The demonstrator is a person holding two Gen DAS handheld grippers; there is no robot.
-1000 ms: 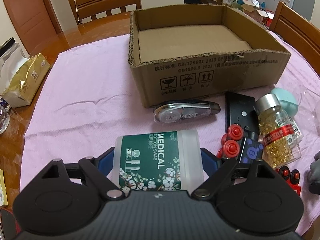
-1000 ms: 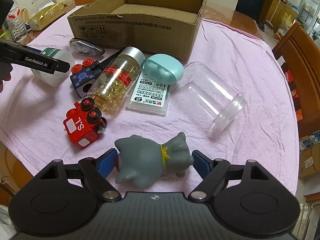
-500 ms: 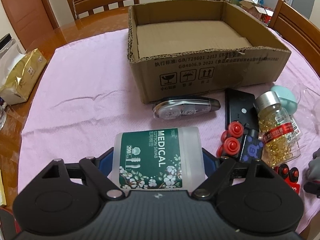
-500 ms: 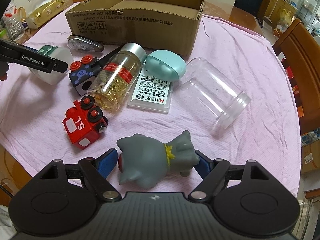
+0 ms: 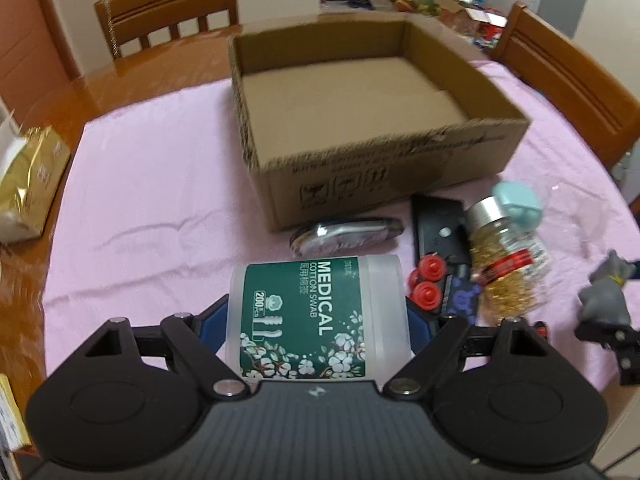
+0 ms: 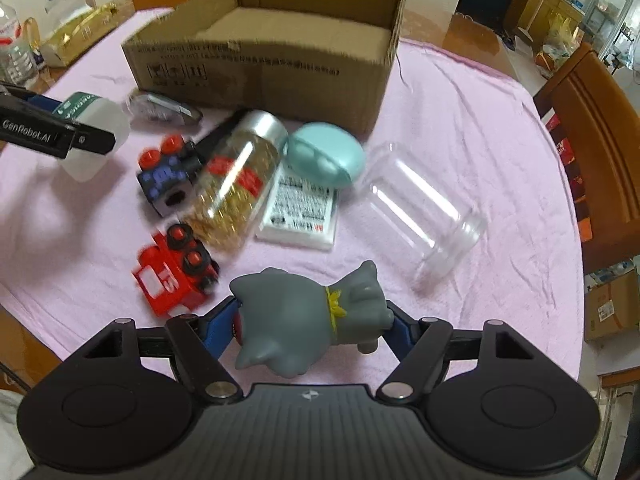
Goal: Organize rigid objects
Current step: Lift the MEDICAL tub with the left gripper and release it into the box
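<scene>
The cotton swab tub (image 5: pixel 316 316) lies on its side between the fingers (image 5: pixel 214 322) of the left gripper (image 5: pixel 316 320), clamped across its width so the label faces up; held this way it can likely be carried over the near wall of the cardboard box (image 5: pixel 400 176), which sits empty toward the far edge of the tabletop (image 5: pixel 152 184). The grey cat figure (image 6: pixel 308 316) is gripped head to tail by the right gripper (image 6: pixel 310 320), near the front edge of the tabletop. Both hands seem loaded so two things can go into the box together.

The rest waits on the pink cloth just in front of the box: a tape dispenser (image 5: pixel 346 232), a black toy block (image 6: pixel 168 176), a bottle of gold capsules (image 6: pixel 236 176), a red toy train (image 6: pixel 176 276), a mint case (image 6: pixel 326 154) resting on a flat white pack (image 6: pixel 300 216), and a clear jar (image 6: pixel 424 212) on its side.

Compared with a second ago, the right fingers have just been closing and now press the cat, where gaps showed before. The left fingers have closed slightly on the tub, which now sits higher above the cloth, and the box floor shows more fully
</scene>
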